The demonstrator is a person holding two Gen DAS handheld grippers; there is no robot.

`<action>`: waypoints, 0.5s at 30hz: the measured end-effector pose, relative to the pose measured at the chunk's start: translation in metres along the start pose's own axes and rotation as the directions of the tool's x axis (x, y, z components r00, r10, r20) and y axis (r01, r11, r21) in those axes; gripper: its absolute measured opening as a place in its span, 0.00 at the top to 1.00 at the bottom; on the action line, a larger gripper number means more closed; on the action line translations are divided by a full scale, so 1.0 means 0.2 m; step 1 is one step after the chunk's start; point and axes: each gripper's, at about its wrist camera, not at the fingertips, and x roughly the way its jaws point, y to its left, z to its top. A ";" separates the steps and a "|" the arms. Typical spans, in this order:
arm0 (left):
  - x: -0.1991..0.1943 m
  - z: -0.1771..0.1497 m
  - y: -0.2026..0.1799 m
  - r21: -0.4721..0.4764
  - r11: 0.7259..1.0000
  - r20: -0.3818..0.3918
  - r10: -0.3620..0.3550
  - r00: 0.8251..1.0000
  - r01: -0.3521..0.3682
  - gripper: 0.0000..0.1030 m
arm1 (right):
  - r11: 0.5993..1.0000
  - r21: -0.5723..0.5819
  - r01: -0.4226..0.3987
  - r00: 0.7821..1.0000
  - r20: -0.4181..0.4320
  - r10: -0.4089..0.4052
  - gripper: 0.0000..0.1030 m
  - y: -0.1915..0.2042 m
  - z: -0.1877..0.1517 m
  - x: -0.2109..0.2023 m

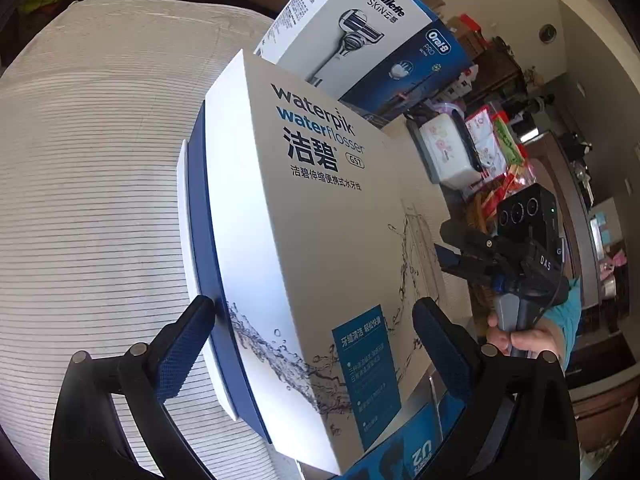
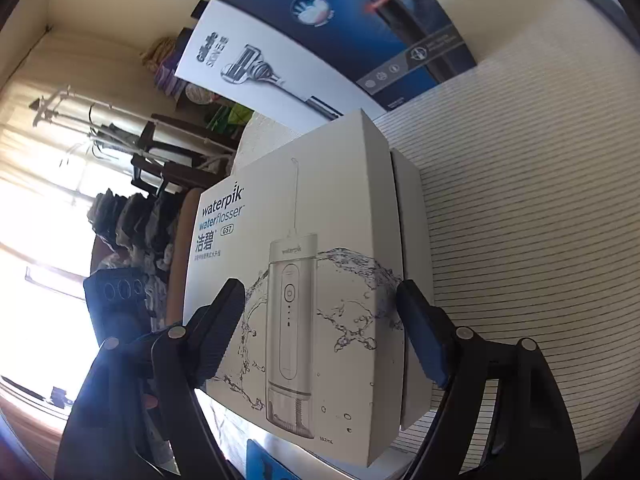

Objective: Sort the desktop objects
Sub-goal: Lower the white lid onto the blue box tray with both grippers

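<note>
The left gripper [image 1: 316,344] has its 2 fingers [image 1: 188,344] spread wide on either side of the Waterpik box [image 1: 304,216]; the left pad meets the box's blue side band, while the right pad sits just in front of the printed face, so a firm clamp cannot be told. The right gripper [image 2: 320,328] also stands with its fingers [image 2: 420,340] well apart, astride the same box's near end; both pads lie close to its faces, and contact cannot be told.

The box is white with a blue inner tray showing along 1 side. It stands tilted over the striped cloth surface [image 1: 88,184], its long axis running away from both cameras, the logo end farther off and the water-splash end toward the fingers. In the right wrist view the printed flosser stands upright along that axis.

Beyond its far end lie a Gillette box [image 1: 352,20] and, just beside it, a blue Oral-B box [image 1: 416,68], both near the far edge of the cloth. In the left wrist view a hand [image 1: 524,340] holds the other gripper's handle at the right.
</note>
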 end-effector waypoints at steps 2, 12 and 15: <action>-0.01 -0.01 0.02 -0.008 1.000 0.015 -0.022 1.000 0.022 0.02 | 0.998 -0.051 0.045 0.999 -0.006 -0.046 0.25 0.06 0.00 0.00; -0.04 -0.02 0.11 -0.076 0.985 0.041 -0.153 0.987 0.156 0.01 | 0.971 -0.178 0.160 0.987 0.028 -0.158 0.23 0.24 0.01 -0.04; -0.05 -0.02 0.14 -0.100 0.974 0.048 -0.198 0.979 0.202 0.01 | 0.971 -0.183 0.157 0.987 0.045 -0.151 0.23 0.25 0.00 -0.06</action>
